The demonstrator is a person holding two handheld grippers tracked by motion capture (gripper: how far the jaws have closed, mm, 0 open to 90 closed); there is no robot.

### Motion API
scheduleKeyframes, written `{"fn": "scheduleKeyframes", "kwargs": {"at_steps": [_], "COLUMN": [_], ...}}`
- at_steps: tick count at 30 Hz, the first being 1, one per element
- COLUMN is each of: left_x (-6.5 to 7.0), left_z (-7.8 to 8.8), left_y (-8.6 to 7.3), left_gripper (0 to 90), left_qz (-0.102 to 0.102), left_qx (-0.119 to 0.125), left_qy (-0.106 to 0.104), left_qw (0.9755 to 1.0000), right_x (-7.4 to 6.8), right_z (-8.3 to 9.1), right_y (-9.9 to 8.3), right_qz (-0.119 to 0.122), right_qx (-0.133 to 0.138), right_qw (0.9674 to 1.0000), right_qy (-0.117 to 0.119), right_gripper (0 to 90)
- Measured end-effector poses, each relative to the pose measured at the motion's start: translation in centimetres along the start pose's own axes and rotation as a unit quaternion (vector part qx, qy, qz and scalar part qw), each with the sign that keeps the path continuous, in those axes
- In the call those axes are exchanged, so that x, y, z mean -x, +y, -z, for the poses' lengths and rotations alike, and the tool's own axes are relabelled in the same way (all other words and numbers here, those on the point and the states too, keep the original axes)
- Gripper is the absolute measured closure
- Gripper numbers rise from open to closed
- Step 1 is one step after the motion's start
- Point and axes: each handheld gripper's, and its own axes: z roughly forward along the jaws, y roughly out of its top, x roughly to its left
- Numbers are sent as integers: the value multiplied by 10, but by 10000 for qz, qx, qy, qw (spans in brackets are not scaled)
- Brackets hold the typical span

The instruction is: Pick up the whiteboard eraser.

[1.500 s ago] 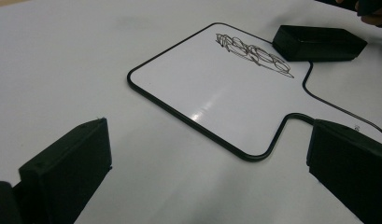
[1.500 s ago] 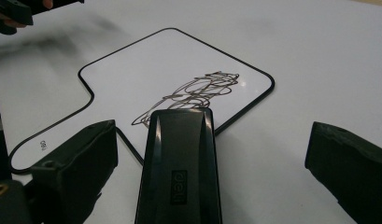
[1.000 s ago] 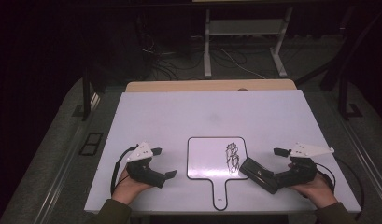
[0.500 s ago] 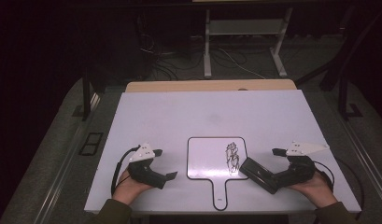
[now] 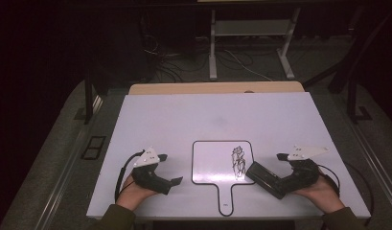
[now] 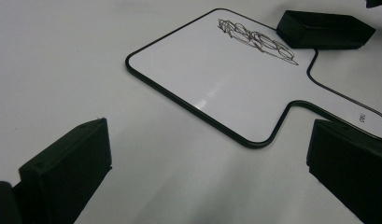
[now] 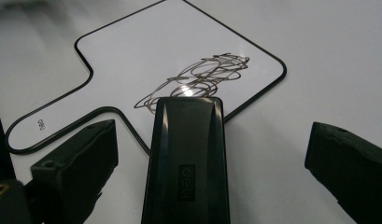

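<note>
Black eraser point(image 7: 186, 154) lies between the right hand-held gripper's point(image 7: 205, 163) wide jaws, touching the scribbled whiteboard point(image 7: 146, 60).

Left gripper point(image 5: 170, 182): black body, blocky black jaws, white three-cornered top plate with dark dots, black cable looping lower left. Right gripper point(image 5: 265, 177): same build. Olive sleeves point(image 5: 118, 219) at bottom edge.

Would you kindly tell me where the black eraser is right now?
In the high view, the black rectangular eraser lies right of centre, its tip over the handled whiteboard's right edge, between the right gripper's open jaws.
</note>
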Motion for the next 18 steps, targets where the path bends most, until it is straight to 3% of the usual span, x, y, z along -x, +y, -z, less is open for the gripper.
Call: {"fn": "scheduleKeyframes", "kwargs": {"at_steps": [18], "left_x": [0], "left_z": [1], "left_y": [0], "left_gripper": [0], "left_qz": [-17], "left_qx": [9], "left_qy": [7], "left_qw": [10000], "right_x": [-4], "right_z": [-12], "right_y": [-4], "right_qz": [74], "right_qx": [-592], "right_qw": [9981], "right_qy": [-123], "right_gripper": [24]}}
